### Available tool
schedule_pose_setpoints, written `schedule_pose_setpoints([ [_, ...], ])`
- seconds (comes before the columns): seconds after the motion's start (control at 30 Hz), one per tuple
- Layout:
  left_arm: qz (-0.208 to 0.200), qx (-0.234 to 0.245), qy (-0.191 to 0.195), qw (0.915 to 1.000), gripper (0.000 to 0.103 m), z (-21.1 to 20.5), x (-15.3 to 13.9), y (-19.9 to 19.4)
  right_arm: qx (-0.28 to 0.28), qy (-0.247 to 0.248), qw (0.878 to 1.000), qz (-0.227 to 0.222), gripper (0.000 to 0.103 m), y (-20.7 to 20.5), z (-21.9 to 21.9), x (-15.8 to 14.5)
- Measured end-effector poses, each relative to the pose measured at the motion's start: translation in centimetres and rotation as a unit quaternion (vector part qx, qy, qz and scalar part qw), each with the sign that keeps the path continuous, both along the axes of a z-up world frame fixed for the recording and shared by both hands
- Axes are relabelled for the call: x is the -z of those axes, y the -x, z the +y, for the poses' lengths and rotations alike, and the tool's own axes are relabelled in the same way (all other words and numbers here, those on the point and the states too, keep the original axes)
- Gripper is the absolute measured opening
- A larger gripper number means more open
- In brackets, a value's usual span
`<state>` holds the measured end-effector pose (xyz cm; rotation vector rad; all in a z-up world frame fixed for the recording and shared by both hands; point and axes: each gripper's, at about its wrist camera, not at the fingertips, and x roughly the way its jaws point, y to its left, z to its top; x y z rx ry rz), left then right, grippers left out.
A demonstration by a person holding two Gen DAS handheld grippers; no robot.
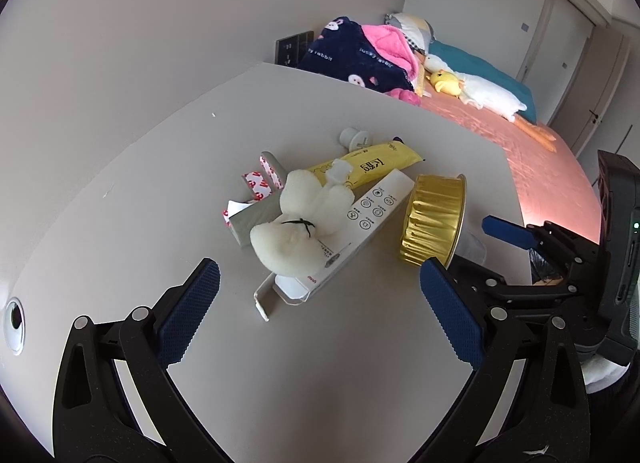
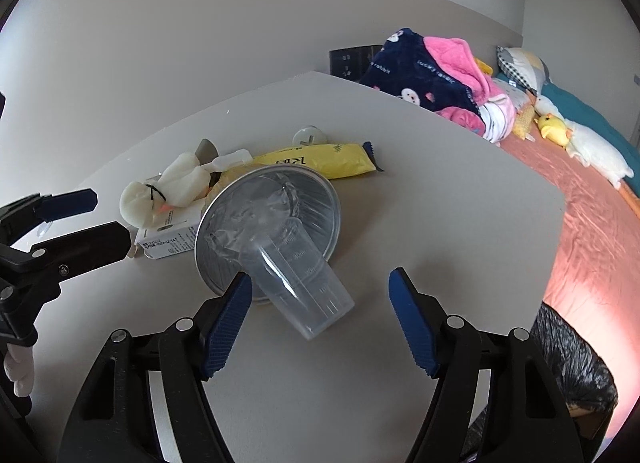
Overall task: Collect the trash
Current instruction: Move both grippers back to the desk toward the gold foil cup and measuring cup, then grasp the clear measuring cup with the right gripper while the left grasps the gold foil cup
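Observation:
A pile of trash lies on the white table [image 1: 120, 191]: a white foam piece [image 1: 298, 223] on a long white box [image 1: 352, 231], a yellow wrapper [image 1: 372, 163], red-and-white tape backing [image 1: 262, 183], a small white cap [image 1: 355, 138] and a gold foil tray [image 1: 434, 219] on its side. In the right wrist view a clear plastic cup [image 2: 300, 283] lies tipped against the foil tray [image 2: 268, 219]. My left gripper [image 1: 320, 295] is open, just short of the box. My right gripper [image 2: 320, 295] is open, its fingers on either side of the cup.
A black trash bag [image 2: 572, 363] sits below the table's right edge. A bed with an orange sheet [image 1: 500, 131], a navy-and-pink blanket [image 1: 360, 55] and plush toys lies beyond the table. A wall stands to the left. A round cable hole [image 1: 15, 325] is at the table's left.

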<state>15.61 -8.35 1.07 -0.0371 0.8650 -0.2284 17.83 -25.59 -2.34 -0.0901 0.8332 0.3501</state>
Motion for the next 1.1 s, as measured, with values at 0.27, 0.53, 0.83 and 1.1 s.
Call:
schedule_pose_setpoints([
  [0.27, -0.001, 0.008, 0.002, 1.0000, 0.097, -0.3, -0.2, -0.1, -0.020, -0.002, 1.000, 0.011, 0.043, 0.0, 0.4, 0.5],
  [0.53, -0.005, 0.036, 0.005, 0.9993, 0.097, -2.3, -0.6, -0.5, -0.001, -0.014, 1.000, -0.007, 0.043, 1.5, -1.4, -1.0],
  [0.83, -0.003, 0.074, 0.006, 0.9973, 0.097, -6.0, -0.3, -2.1, 0.036, -0.023, 0.999, -0.012, 0.043, 1.2, -5.1, -1.4],
  [1.1, 0.015, 0.088, 0.002, 0.9960, 0.097, -8.1, 1.1, -4.1, 0.059, -0.032, 0.998, -0.012, 0.043, 0.8, -7.6, -0.9],
])
